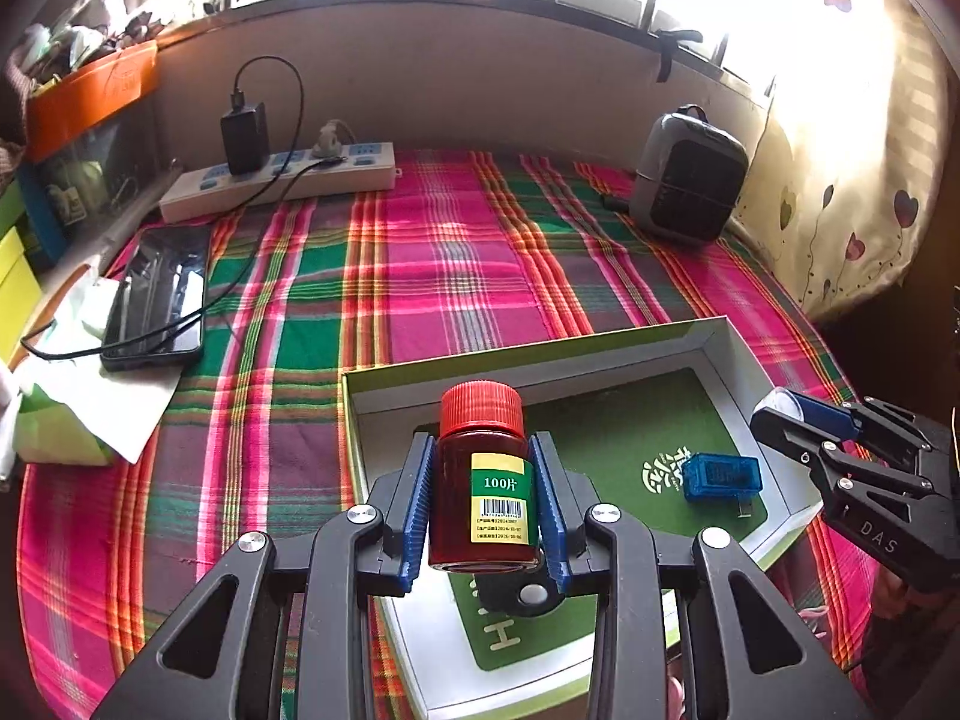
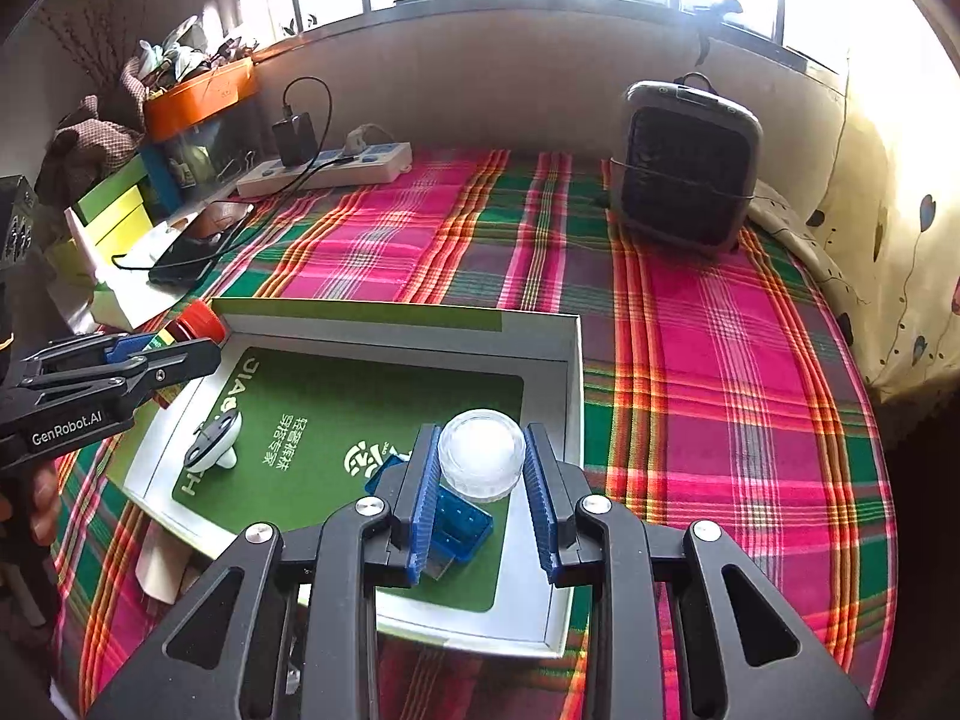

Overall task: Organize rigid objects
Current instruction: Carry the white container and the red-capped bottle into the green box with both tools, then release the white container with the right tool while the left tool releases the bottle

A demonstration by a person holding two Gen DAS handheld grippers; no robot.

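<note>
Red-capped pill bottle (image 1: 483, 480) pinched between left gripper (image 1: 485, 504) fingers, held above near-left part of shallow box (image 2: 540, 324) on plaid cloth. Right gripper (image 2: 483, 480) fingers pinch clear round jar (image 2: 482, 453) over box's right half. Already in box: blue adapter (image 1: 720, 477), small white-and-black gadget (image 2: 216, 441). Judged past halfway; bottle and jar not yet set down.

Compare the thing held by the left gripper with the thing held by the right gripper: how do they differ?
The red bottle in the left gripper is tall and dark red, while the white jar in the right gripper is low, round and pale. The red bottle has a ribbed red cap and a green and yellow label; the white jar shows no label. Both are clamped between blue pads above the open box.
</note>
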